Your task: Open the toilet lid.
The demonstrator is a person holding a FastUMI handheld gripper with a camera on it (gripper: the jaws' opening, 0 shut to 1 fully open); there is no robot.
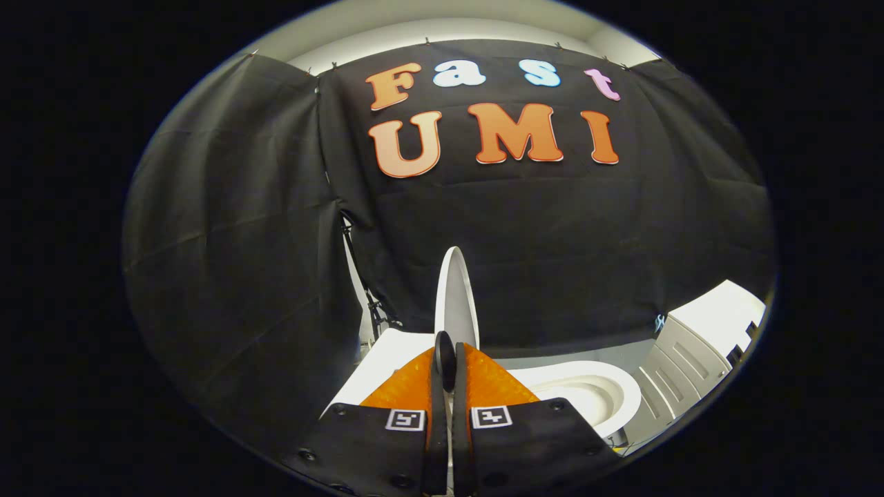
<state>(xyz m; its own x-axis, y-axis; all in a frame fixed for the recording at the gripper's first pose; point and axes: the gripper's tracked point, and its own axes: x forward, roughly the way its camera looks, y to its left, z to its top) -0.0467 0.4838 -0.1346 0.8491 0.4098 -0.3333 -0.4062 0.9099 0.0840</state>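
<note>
Toilet lid (456, 297) raised near upright, seen edge-on, rising just beyond the claw (445, 359). Claw fingers drawn close, pinching the lid's thin rim between them. Open bowl (587, 397) to the right, beyond the fingers. Likely rigid, smooth plastic: light, hinged, slippery at the edge. Best held at the free rim, far from the hinge.

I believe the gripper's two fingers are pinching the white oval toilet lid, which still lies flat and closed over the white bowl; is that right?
Not quite: the gripper view shows the white oval toilet lid standing upright, raised clear of the white bowl, which lies open. The rest holds: the gripper has its two fingers closed on the lid's edge.
</note>
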